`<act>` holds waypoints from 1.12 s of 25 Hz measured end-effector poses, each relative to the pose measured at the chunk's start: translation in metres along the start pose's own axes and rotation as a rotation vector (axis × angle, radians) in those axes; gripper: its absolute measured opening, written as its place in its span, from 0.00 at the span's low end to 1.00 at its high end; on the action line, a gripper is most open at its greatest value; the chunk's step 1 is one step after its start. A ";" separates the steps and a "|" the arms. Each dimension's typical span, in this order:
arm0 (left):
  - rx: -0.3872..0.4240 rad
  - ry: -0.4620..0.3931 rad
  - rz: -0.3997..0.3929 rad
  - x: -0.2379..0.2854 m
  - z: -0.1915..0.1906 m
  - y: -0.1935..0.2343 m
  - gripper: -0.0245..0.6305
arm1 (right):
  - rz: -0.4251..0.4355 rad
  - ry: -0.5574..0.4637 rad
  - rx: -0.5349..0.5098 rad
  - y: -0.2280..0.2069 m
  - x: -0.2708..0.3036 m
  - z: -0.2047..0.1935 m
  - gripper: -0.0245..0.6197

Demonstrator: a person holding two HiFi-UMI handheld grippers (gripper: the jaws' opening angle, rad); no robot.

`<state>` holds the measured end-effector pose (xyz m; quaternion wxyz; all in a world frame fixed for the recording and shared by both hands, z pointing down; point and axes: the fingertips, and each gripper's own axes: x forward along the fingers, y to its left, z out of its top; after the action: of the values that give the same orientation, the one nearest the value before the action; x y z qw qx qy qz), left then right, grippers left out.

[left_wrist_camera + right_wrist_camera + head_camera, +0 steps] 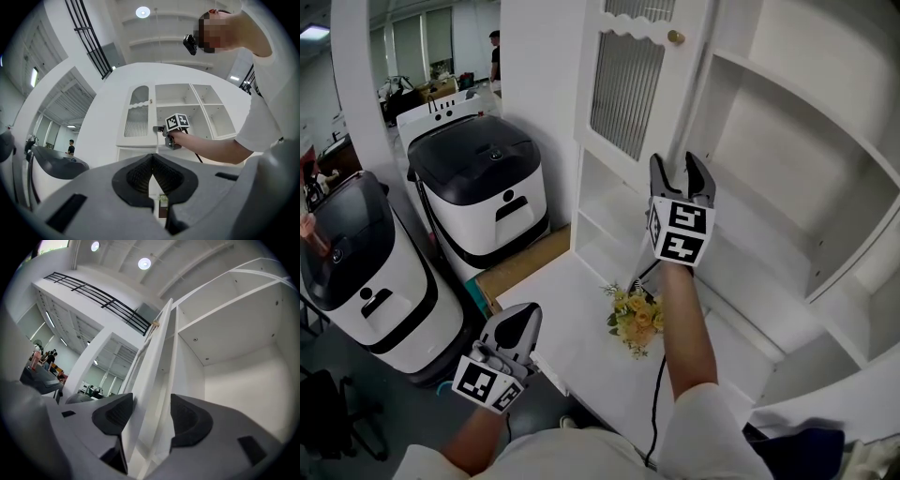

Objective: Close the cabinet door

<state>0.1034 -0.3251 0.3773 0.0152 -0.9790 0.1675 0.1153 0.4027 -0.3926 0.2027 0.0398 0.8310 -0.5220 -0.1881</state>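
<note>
**Right hand-held gripper straddles the free edge of the cabinet door**

The right hand-held gripper [677, 167] is held up at the front of the white cabinet [797, 141], its jaws set moderately apart. In the right gripper view the free edge of the cabinet door [623, 84] runs up between the two jaws. The left pad lies right against the door's face, and I cannot tell whether the right pad touches the edge. The small brass knob [675, 37] sits on that same edge, higher up than the hand-held gripper. The door has a ribbed glass panel, and in the head view it stands ajar, swung out to the left of the open shelves. The shelf compartment to the right of the jaws is bare white.

The left hand-held gripper [523, 323] is held low and well apart from the door, near the front left corner of the surface [572, 309]. Its jaws are closed, tips meeting, with nothing between them. In its own view it looks across at the cabinet and the right hand.

A small bunch of yellow flowers [635, 319] lies on the surface, below the right forearm. A black cable [656, 394] runs along that arm. Two white machines with black lids [478, 178] stand on the floor to the left. A person [495, 56] stands far back in the room.
</note>
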 end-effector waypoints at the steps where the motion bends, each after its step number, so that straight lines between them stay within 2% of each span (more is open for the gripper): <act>1: 0.000 0.002 0.002 0.001 -0.001 0.000 0.05 | -0.011 -0.002 -0.002 -0.003 0.001 -0.001 0.41; 19: -0.003 0.027 -0.001 0.007 -0.010 0.005 0.05 | -0.049 0.016 0.022 -0.029 0.017 -0.015 0.41; 24: -0.002 0.029 0.016 0.002 -0.009 0.010 0.05 | -0.045 0.035 0.075 -0.032 0.024 -0.020 0.41; 28: 0.009 0.023 0.026 -0.005 -0.003 0.013 0.05 | -0.038 0.043 0.062 -0.030 0.023 -0.019 0.37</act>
<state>0.0955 -0.3357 0.3818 0.0162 -0.9779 0.1807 0.1035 0.4443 -0.4020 0.2063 0.0215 0.8455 -0.5106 -0.1545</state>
